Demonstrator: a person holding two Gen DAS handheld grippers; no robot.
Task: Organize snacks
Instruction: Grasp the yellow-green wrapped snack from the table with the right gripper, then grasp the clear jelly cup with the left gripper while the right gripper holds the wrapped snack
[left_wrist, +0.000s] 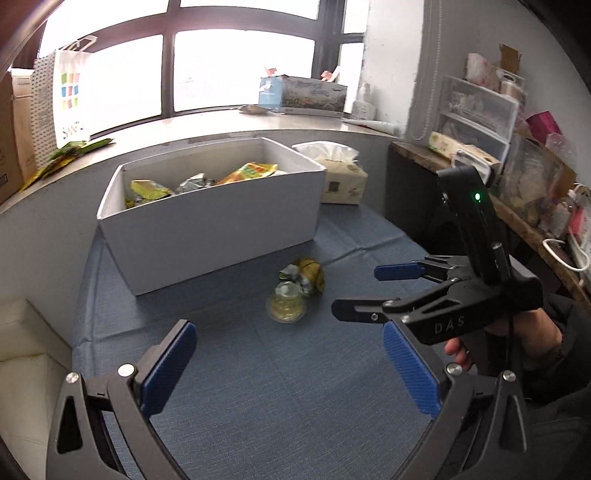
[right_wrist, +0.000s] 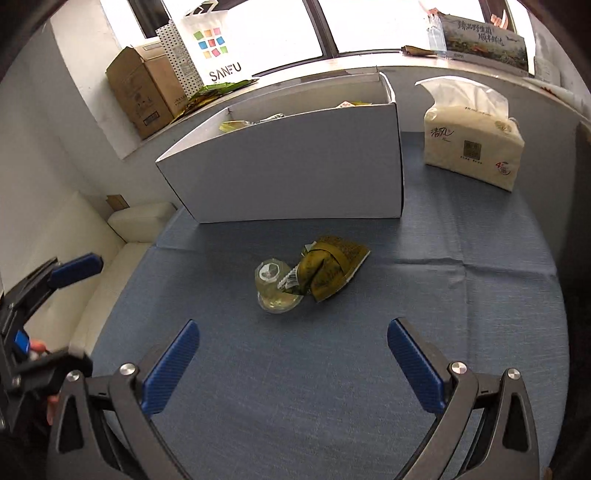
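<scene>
Most of the sorting looked done: the white box (left_wrist: 207, 218) at the back of the blue-clothed bench (left_wrist: 258, 387) already held several crinkled snack packets (left_wrist: 247, 173), yellow, orange and silver, piled below its rim. Two items were left out on the cloth in front of the box, touching each other: a small clear jelly cup (right_wrist: 275, 291) lying on its side and an olive-green packet (right_wrist: 332, 269) just behind it. The left gripper (left_wrist: 288, 373) hovered over the near bench with its jaws spread wide and holding nothing, and the right gripper (right_wrist: 291, 365) was likewise wide open and empty, both facing the two leftovers but well short of them. A tissue pack (right_wrist: 472, 144) stood beside the box, apart from the snacks. By my reckoning, only those two pieces remained to be lifted into the box
</scene>
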